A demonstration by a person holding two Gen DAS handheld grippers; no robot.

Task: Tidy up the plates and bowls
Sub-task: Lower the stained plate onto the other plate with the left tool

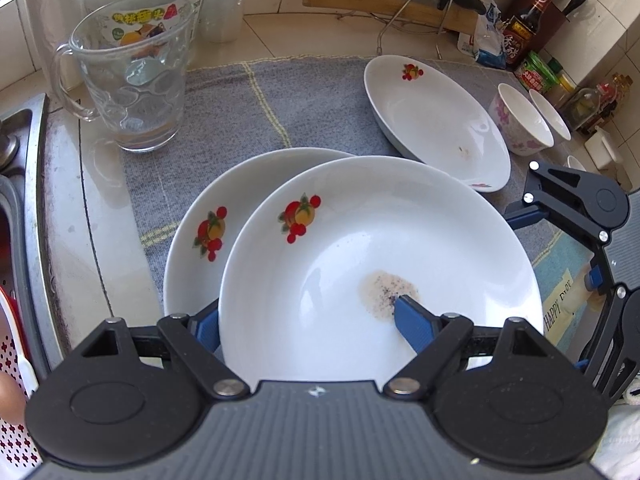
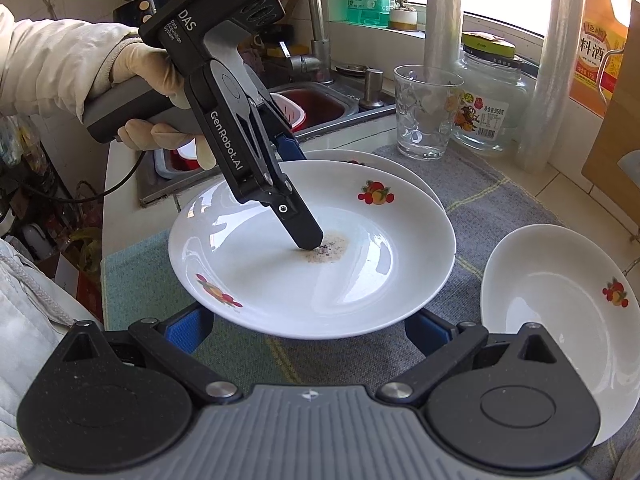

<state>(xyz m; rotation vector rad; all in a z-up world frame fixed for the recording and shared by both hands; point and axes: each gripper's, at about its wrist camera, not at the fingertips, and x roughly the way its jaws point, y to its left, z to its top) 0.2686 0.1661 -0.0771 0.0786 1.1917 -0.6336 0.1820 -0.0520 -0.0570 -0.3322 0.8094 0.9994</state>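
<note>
The top plate (image 2: 312, 248) (stained at its middle) is gripped by the left gripper (image 1: 308, 320); the right gripper (image 2: 308, 332) fingers are spread apart, empty.

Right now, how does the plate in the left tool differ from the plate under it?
The top plate has a brownish stain at its centre and sits offset, tilted on the lower plate; the lower plate's visible part is clean and rests on the grey cloth. The left tool straddles only the top plate's rim. Both are white with fruit prints.

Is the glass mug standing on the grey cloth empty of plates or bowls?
Yes. The glass mug holds no dishes; only a little residue shows at its bottom.
</note>
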